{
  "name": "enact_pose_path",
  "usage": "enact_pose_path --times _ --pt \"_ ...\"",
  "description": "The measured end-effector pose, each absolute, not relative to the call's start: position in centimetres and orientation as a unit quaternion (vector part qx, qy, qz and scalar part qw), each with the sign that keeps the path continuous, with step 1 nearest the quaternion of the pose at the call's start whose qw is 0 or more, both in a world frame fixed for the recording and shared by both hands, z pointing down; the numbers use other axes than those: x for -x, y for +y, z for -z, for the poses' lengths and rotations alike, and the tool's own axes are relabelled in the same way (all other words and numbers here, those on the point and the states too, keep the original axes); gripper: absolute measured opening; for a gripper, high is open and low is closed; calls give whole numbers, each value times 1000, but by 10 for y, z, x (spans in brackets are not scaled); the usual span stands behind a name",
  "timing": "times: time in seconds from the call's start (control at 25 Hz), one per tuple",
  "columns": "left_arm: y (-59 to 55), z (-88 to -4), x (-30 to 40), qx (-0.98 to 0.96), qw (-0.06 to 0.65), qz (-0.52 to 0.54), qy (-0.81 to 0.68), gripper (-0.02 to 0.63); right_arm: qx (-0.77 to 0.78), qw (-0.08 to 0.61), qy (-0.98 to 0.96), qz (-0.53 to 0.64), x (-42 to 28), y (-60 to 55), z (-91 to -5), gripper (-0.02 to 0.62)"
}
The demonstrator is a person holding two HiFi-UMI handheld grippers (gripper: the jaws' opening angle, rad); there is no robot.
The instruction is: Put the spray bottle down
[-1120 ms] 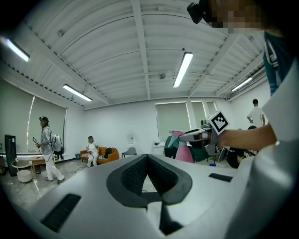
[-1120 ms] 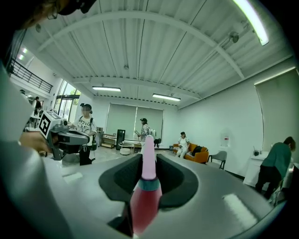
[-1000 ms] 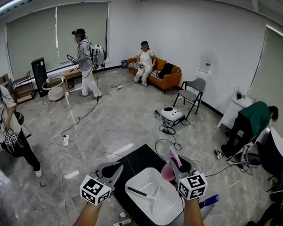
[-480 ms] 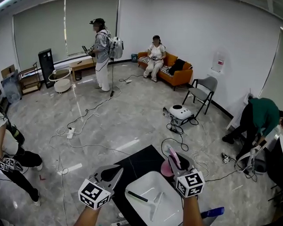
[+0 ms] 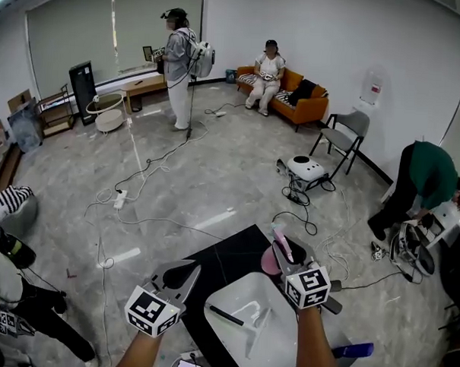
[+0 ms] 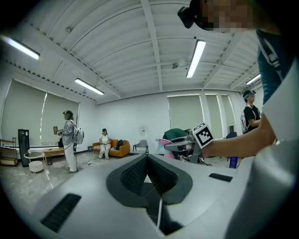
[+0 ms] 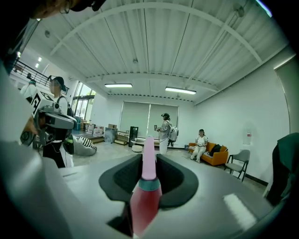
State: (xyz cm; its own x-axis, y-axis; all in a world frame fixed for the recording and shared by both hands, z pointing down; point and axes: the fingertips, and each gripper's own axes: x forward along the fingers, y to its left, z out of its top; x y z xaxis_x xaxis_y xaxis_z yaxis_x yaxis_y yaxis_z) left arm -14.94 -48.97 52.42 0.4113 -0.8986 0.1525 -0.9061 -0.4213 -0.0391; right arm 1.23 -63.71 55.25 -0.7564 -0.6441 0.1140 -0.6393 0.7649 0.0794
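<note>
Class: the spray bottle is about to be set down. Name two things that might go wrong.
The bottle in the right gripper hangs near the far edge of the table; released there, it may tip off. Set on the white tray, it may knock the black stick.

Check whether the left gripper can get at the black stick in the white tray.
Probably yes. The left gripper is empty, jaws together, beside the white tray, and nothing lies over the black stick. It must open first.

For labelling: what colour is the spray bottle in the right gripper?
Pink spray bottle with a teal collar; best in the right gripper view.
</note>
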Motion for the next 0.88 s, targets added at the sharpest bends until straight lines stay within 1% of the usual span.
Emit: enact_pose_path --times 0.4,0.88 --pt "-522 -580 158 -829 45 -85 -551 6 -320 81 -944 23 6 -682 -624 106" --pt "-546 -627 172 -820 67 -89 -561 6 -305 95 -947 31 23 -712 -677 106"
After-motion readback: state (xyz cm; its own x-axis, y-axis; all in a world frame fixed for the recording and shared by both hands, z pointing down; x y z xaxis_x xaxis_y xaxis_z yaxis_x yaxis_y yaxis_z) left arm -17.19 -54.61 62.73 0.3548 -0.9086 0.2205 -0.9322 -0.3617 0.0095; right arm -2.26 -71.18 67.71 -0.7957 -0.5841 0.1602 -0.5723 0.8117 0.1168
